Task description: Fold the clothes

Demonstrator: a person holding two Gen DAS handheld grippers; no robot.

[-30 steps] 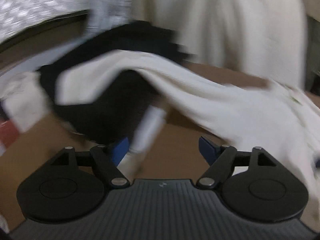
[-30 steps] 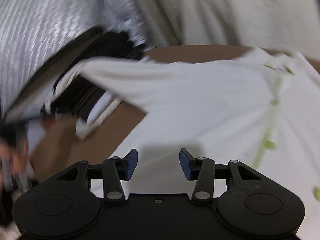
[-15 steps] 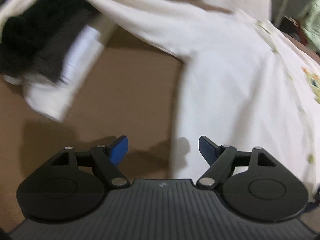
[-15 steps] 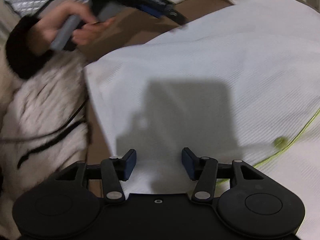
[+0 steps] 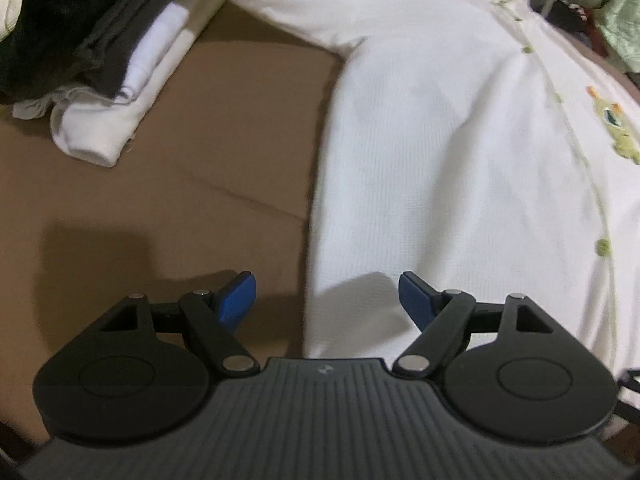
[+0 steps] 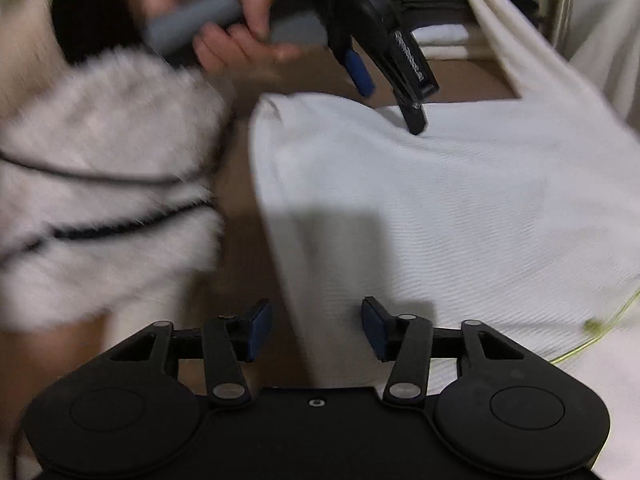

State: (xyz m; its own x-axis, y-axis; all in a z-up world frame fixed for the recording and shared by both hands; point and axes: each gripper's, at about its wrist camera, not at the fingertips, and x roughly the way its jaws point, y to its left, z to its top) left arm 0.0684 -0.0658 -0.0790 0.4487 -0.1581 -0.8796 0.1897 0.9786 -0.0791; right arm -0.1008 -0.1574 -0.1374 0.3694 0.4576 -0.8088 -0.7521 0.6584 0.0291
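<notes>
Our left claw (image 5: 326,300) gapes, our right claw (image 6: 316,330) is closing, both straddling the unfolded white cardigan's (image 5: 460,160) edge; folded clothes (image 5: 100,60) beyond.

Bare brown counter (image 5: 208,152) lies open between the stack of folded clothes (image 5: 100,64) at far left and the edge of the white shirt (image 5: 440,152), wide enough for a gripper. Shirt covers the right side; its sleeve (image 5: 288,4) drapes across the far end, closing that gap. In the right wrist view, fuzzy sleeve (image 6: 100,184) and left gripper (image 6: 384,68) crowd the shirt's corner.
</notes>
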